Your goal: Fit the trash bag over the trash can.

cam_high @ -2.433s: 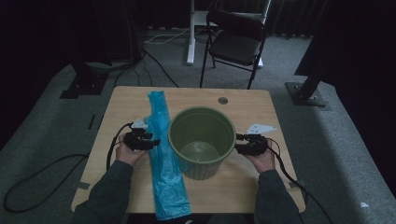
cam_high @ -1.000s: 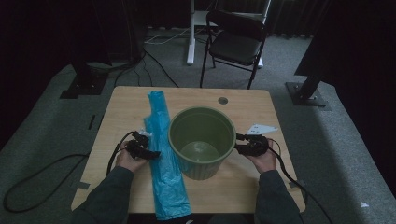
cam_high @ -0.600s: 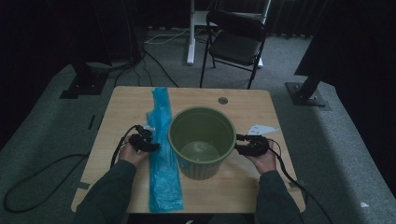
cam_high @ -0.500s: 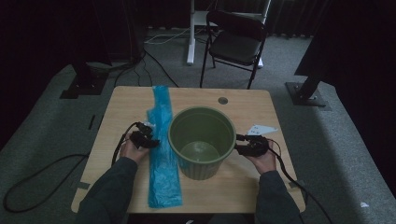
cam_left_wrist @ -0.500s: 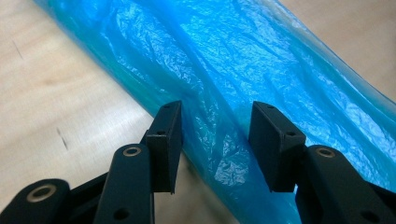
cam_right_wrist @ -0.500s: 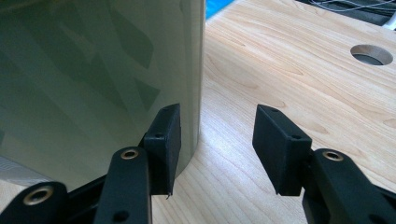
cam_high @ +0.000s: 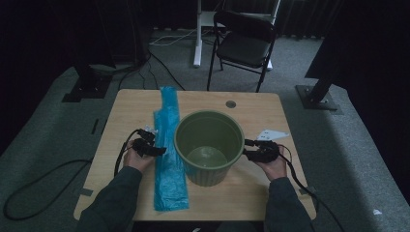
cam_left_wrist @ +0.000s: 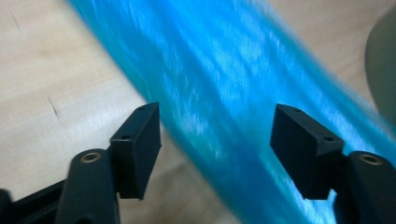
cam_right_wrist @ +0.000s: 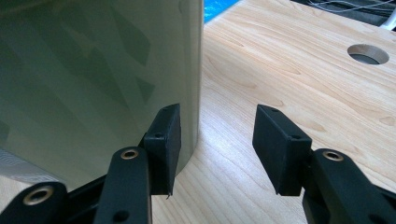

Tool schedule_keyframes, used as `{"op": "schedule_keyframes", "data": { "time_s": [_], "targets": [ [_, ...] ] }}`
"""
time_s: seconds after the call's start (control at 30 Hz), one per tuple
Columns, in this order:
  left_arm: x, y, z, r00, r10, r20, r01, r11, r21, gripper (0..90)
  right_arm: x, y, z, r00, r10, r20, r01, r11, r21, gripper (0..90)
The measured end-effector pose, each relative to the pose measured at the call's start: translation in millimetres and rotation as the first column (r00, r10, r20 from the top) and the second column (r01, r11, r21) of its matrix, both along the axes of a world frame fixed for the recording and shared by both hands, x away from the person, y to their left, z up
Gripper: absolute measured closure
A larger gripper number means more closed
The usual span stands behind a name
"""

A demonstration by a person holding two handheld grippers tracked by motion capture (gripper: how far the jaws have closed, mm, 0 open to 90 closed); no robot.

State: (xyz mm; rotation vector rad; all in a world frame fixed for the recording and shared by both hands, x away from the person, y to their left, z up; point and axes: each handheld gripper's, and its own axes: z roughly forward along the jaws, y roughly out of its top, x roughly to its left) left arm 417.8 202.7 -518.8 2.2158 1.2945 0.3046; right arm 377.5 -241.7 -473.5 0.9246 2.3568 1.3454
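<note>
Both forearms are extended from the near edge of the bench (cam_high: 121,111), one on each side of the green bin (cam_high: 209,145) standing at its middle. The left gripper (cam_high: 153,151) is held level just left of the bin, over the long blue bag (cam_high: 167,145) lying flat beside it; its fingers (cam_left_wrist: 140,144) have just been opening and stand wide, nothing gripped. The right gripper (cam_high: 247,152) is held level at the bin's right wall, fingers (cam_right_wrist: 163,144) wide, the nearer one beside the wall.
</note>
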Motion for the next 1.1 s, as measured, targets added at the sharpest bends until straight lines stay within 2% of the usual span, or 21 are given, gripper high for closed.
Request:
{"op": "schedule_keyframes", "data": {
  "time_s": [0.07,0.17,0.2,0.33,0.37,0.4,0.5,0.57,0.6,0.73,1.03,1.1],
  "targets": [
    [0.6,2.6,-0.5,0.9999,0.000,-0.017,-0.001,0.9995,-0.030,32.0,0.4,0.3,0.0,1.0000,0.001,0.001,-0.001,1.0000,0.000,51.0],
    [2.1,4.3,-1.6,0.9998,0.003,-0.020,-0.004,0.9985,-0.055,32.7,0.8,-0.1,-0.3,1.0000,0.001,0.000,-0.001,1.0000,0.000,50.9],
    [2.4,3.5,-2.8,0.9997,-0.002,-0.023,0.001,0.9989,-0.048,32.8,0.8,-0.3,-0.3,1.0000,0.001,0.000,-0.001,1.0000,0.001,50.8],
    [2.2,-3.8,-4.6,0.9994,-0.035,0.003,0.035,0.9994,-0.004,33.1,0.7,-0.7,-0.4,1.0000,0.001,-0.001,-0.001,1.0000,0.003,50.5],
    [2.2,-3.8,-4.6,0.9994,-0.035,0.003,0.035,0.9994,-0.004,33.1,0.7,-0.7,-0.4,1.0000,0.001,-0.001,-0.001,1.0000,0.003,50.5],
    [2.2,-9.9,-5.4,0.9982,-0.056,0.020,0.056,0.9980,0.031,33.1,0.8,-0.5,-0.5,1.0000,0.002,-0.001,-0.002,1.0000,0.003,50.5],
    [1.3,-21.2,-6.9,0.9956,-0.086,0.037,0.083,0.9931,0.083,28.5,1.0,0.9,-0.8,1.0000,0.006,-0.004,-0.006,1.0000,-0.002,50.5],
    [2.3,-27.1,-7.9,0.9944,-0.102,0.028,0.099,0.9911,0.089,26.7,1.0,1.2,-0.9,1.0000,0.006,-0.003,-0.006,1.0000,-0.002,50.5],
    [2.9,-29.4,-8.3,0.9940,-0.106,0.024,0.104,0.9902,0.094,18.1,1.2,1.6,-1.2,1.0000,0.007,-0.007,-0.007,1.0000,-0.004,50.5],
    [4.3,-33.6,-9.4,0.9926,-0.121,0.013,0.119,0.9877,0.102,11.6,1.7,2.4,-2.1,0.9999,0.012,-0.009,-0.012,0.9999,-0.009,50.5],
    [4.7,-34.3,-9.1,0.9914,-0.131,0.006,0.130,0.9859,0.106,10.3,1.9,3.1,-2.6,0.9998,0.015,-0.013,-0.015,0.9998,-0.011,50.5],
    [4.8,-35.4,-8.6,0.9927,-0.121,-0.001,0.120,0.9868,0.109,10.4,1.9,3.2,-2.7,0.9998,0.015,-0.014,-0.015,0.9998,-0.012,50.5]
  ]
}}
